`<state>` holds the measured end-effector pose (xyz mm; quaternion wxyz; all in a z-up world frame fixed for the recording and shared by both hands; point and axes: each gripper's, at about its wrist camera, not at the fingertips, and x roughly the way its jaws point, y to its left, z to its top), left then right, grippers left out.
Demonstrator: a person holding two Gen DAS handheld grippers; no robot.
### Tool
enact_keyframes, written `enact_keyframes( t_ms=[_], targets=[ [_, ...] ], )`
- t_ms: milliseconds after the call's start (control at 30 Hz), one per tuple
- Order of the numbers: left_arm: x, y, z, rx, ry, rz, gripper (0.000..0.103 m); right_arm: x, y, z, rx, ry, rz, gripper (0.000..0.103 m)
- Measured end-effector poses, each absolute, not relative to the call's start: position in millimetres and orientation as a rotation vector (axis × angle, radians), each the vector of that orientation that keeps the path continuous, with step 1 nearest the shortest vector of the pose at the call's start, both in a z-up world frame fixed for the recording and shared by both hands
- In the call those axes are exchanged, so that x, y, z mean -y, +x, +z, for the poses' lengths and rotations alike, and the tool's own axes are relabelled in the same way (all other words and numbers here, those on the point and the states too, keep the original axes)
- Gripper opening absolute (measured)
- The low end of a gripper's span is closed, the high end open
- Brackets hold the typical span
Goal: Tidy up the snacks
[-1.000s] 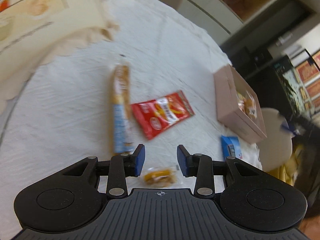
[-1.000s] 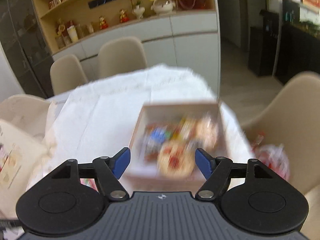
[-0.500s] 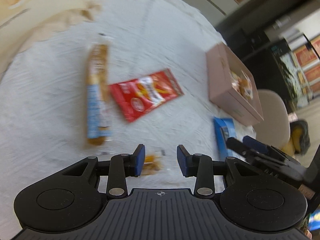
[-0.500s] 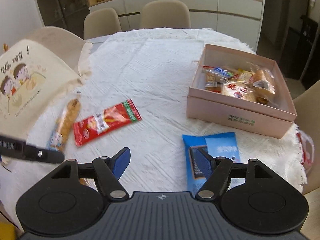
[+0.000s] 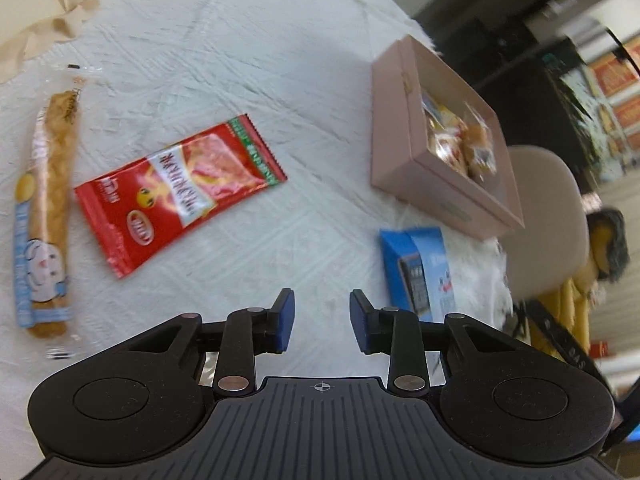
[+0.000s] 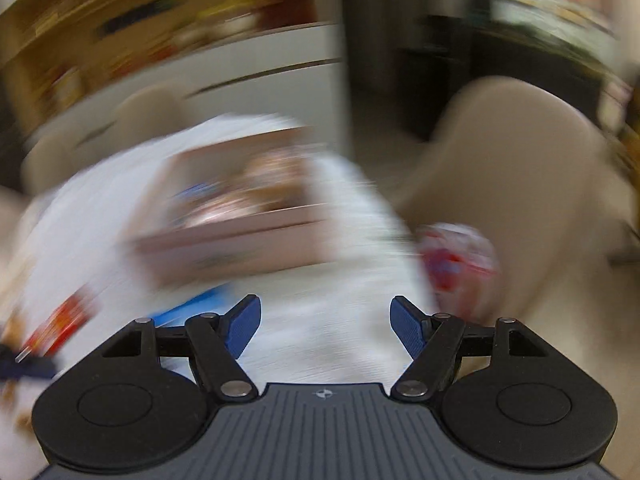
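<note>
- Three loose snack packets lie flat on the white textured cloth of the desk point(image 5: 224, 32), seen from the left wrist.
- Red foil sachet with yellow print point(image 5: 176, 194): long axis diagonal, its green-edged end toward the desk's far right and its other end toward the near left edge; it lies well in from the edges.
- Long clear-wrapped brown stick snack with a pale blue label point(image 5: 48, 216): just beside the red sachet on its left, apart from it, near the desk's left edge. Its long axis runs near to far, blue-label end nearest, clear crimped tip pointing at the far left corner.
- Blue rectangular packet with a dark picture panel point(image 5: 416, 268): by the desk's near right edge, long axis near to far, partly hidden behind the left gripper.
- Open pale pink cardboard box point(image 5: 404, 136): at the right edge, beyond the blue packet, holding several wrapped snacks; its long side runs along that edge.
- Left gripper point(image 5: 322, 320): hovers over bare cloth between the red sachet and the blue packet; its blue-padded jaws are closing, about half apart, with nothing between them.
- Right gripper point(image 6: 326, 326): jaws spread wide and empty over the cloth; this view is heavily blurred, with the pink box ahead and a beige chair point(image 6: 516, 160) to the right.
</note>
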<state>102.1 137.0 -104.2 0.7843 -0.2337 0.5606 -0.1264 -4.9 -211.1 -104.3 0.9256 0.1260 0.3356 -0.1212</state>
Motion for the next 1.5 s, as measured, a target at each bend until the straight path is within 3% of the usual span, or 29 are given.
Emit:
enact_keyframes(
  t_ms=[100, 167, 300, 467, 567, 667, 867, 1033, 1067, 1100, 1267, 1300, 1333, 1367, 1400, 1500],
  targets=[
    [-124, 111, -107, -1.206, -0.524, -0.170, 0.032, 279, 1, -145, -0.714, 0.409, -0.350, 0.065],
    [-115, 118, -111, -1.213, -0.531, -0.096, 0.030, 313, 15, -181, -0.793, 0.487, -0.325, 0.043],
    [-100, 131, -114, -1.207, -0.539, 0.026, 0.028, 354, 46, -230, -0.882, 0.585, -0.240, 0.042],
    [-83, 142, -123, -1.194, -0.590, 0.105, 0.028, 413, 134, -216, -0.855, 0.590, -0.070, 0.042],
    [-72, 143, -127, -1.169, -0.600, 0.122, 0.028, 461, 232, -210, -0.965, 0.619, -0.003, 0.054],
    [-67, 142, -126, -1.120, -0.607, 0.134, 0.028, 485, 342, -237, -1.115, 0.586, 0.015, 0.058],
    [-76, 122, -114, -1.003, -0.607, 0.280, 0.027, 464, 500, -376, -1.369, 0.487, -0.062, 0.059],
    [-90, 98, -106, -0.948, -0.606, 0.413, 0.027, 437, 543, -472, -1.459, 0.520, -0.136, 0.059],
    [-92, 94, -104, -0.939, -0.602, 0.432, 0.027, 431, 549, -480, -1.462, 0.502, -0.141, 0.073],
    [-94, 91, -103, -0.930, -0.603, 0.447, 0.027, 425, 554, -478, -1.424, 0.483, -0.122, 0.078],
    [-95, 84, -103, -0.921, -0.650, 0.443, 0.027, 390, 557, -482, -1.494, 0.194, -0.097, 0.077],
    [-95, 83, -103, -0.922, -0.656, 0.432, 0.027, 386, 551, -482, -1.496, 0.150, -0.097, 0.075],
    [-96, 83, -103, -0.921, -0.661, 0.423, 0.027, 385, 545, -481, -1.497, 0.112, -0.088, 0.067],
    [-95, 83, -102, -0.917, -0.664, 0.414, 0.027, 384, 539, -478, -1.483, 0.060, -0.087, 0.055],
    [-95, 83, -101, -0.912, -0.668, 0.408, 0.027, 385, 535, -475, -1.474, 0.012, -0.099, 0.032],
    [-94, 80, -100, -0.903, -0.688, 0.386, 0.027, 406, 530, -465, -1.516, 0.088, -0.116, 0.001]
  ],
)
